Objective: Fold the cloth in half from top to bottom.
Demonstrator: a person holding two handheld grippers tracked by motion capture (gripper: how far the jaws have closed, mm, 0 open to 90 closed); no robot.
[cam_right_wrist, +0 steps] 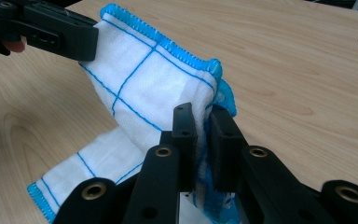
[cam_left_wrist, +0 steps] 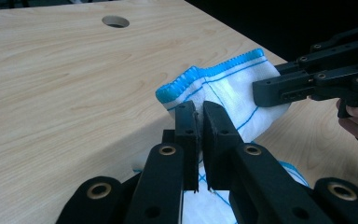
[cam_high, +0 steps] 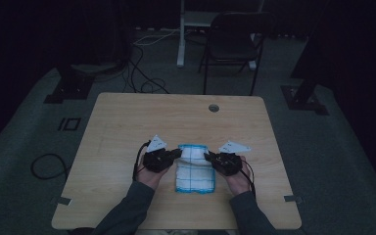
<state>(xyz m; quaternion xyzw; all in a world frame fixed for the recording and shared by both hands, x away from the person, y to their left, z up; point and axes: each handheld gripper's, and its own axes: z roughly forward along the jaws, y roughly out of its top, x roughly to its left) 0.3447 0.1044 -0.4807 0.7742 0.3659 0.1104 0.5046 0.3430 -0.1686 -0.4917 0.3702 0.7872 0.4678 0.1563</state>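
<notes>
A soft white woven cloth (cam_right_wrist: 144, 88), gridded with thin blue thread and edged in rough bright-blue overlock stitching, drapes in loose folds over a table (cam_high: 127, 122) of pale wood-grain laminate, smooth with a faint satin sheen. The left gripper (cam_left_wrist: 199, 119) and right gripper (cam_right_wrist: 203, 123) are matt black plastic, their links pinned with dull brass-coloured metal rivets. Each carries a flat, pale grey matt plate (cam_high: 157, 142) on top. The floor (cam_high: 333, 147) looks like dull grey carpet.
</notes>
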